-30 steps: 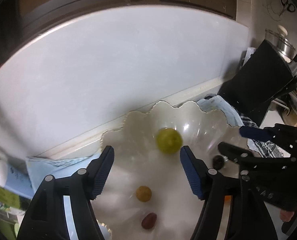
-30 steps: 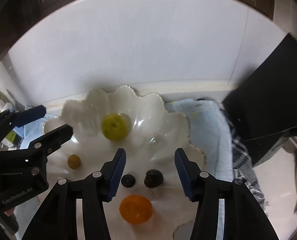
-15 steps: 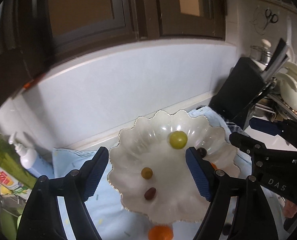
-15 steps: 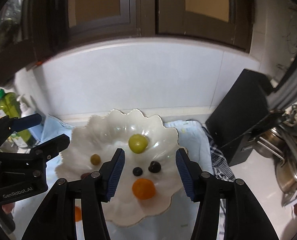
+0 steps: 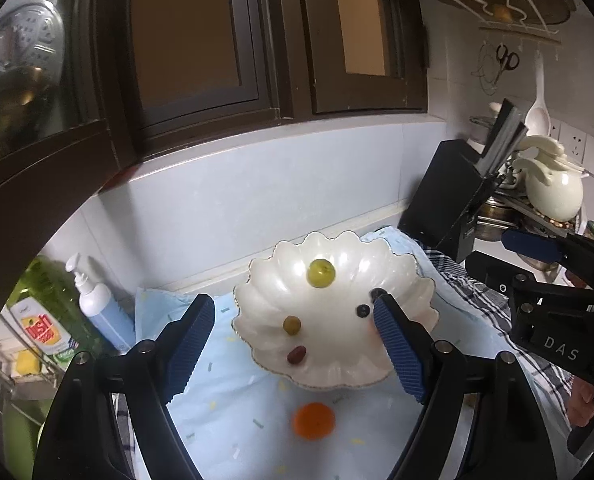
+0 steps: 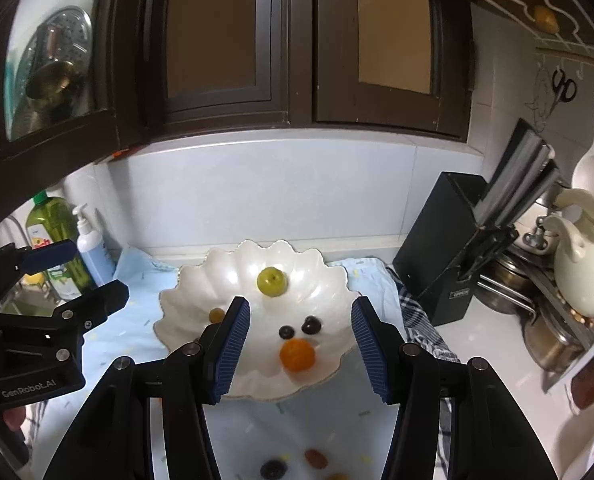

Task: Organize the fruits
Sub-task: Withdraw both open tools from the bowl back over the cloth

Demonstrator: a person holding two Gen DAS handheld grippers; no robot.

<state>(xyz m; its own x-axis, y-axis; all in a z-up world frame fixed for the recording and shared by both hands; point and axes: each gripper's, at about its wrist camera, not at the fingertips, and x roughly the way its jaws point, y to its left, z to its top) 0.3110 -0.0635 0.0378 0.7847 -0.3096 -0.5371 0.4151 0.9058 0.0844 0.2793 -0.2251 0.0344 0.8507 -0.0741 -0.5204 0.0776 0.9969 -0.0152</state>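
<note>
L gripper [image 5: 293, 344]: jaws opening, nothing btwn the pads. R gripper [image 6: 299, 346]: jaws parted at a moderate gap, empty. Neither touches fruit or dish.

Near to far, from R gripper:
- Closest, below and just ahead of the R fingertips, loose on the light-blue cloth [image 6: 109, 344]: dark berry [image 6: 273, 469], reddish-brown fruit [image 6: 316, 458], plus an orange-ish bit at the frame edge, too cut off to ID.
- Next, w/in the line of the R jaws: scalloped white bowl [image 6: 201, 272]. In it, nearest first: orange fruit [image 6: 297, 355], two small dark fruits [image 6: 285, 332] side by side, then green fruit [image 6: 271, 281] toward the far rim. A small yellow-brown fruit [image 6: 217, 314] sits left of the R left pad, partly hidden.

From L gripper:
- Loose orange fruit [image 5: 313, 420] on the cloth, directly below and btwn the L jaws, just short of the bowl's near rim. Slightly blurred.
- Beyond it, in the bowl: red-brown fruit [image 5: 296, 355], olive fruit [image 5: 291, 325], green fruit at the far side.
- Past the bowl: backsplash, soap bottles far left, black knife block [image 5: 445, 196] far right.

Key relation: remaining loose pieces all lie on the near side of the bowl, i.e. toward the hands. L is centred over the loose orange one; R is nearer the dark berry and reddish piece. All are roundish, no long axis worth aligning to, except the red-brown ones, slightly oval.

Judgement: task partly done. Next pick likely needs a drop down and back toward self, not forward. Risk: round fruit rolling on cloth when nudged.
</note>
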